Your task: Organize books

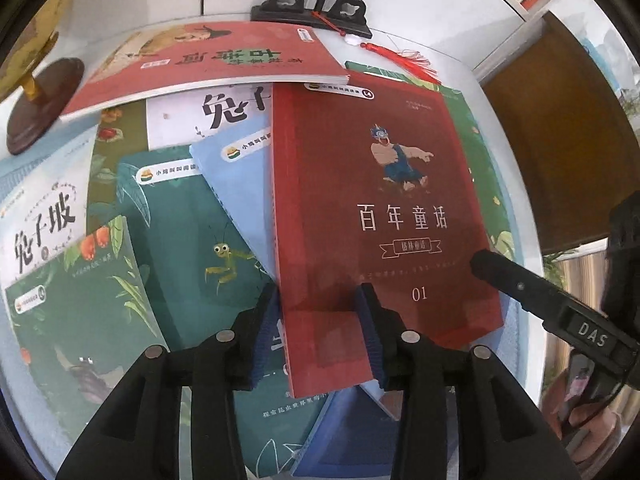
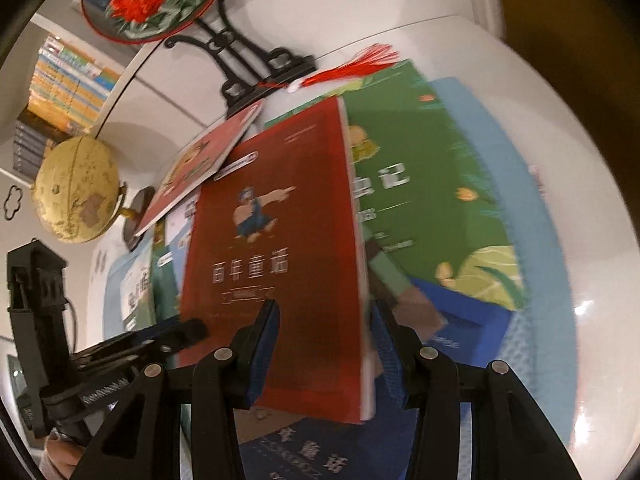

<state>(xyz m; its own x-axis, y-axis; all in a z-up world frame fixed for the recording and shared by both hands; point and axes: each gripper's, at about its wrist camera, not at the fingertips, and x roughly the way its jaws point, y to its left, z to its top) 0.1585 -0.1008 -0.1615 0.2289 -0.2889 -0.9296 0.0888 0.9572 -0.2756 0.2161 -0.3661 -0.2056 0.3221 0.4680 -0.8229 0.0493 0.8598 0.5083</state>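
Note:
A dark red book (image 1: 384, 208) with a pointing cartoon man on its cover is held above a spread of books on a white table (image 1: 452, 56). My left gripper (image 1: 320, 328) has its blue pads on the book's near left corner and spine. My right gripper (image 2: 324, 344) has its pads on the same red book (image 2: 280, 264), one on the cover and one at the page edge. The right gripper's finger also shows in the left wrist view (image 1: 532, 292).
Around and below lie a salmon-red book (image 1: 212, 60), a teal mantis book (image 1: 200, 240), white rabbit books (image 1: 40, 224), a green book (image 2: 424, 184) and blue books (image 2: 472, 320). A globe (image 2: 76, 188), a fan stand (image 2: 248, 64) with red tassel and bookshelves (image 2: 68, 84) are behind.

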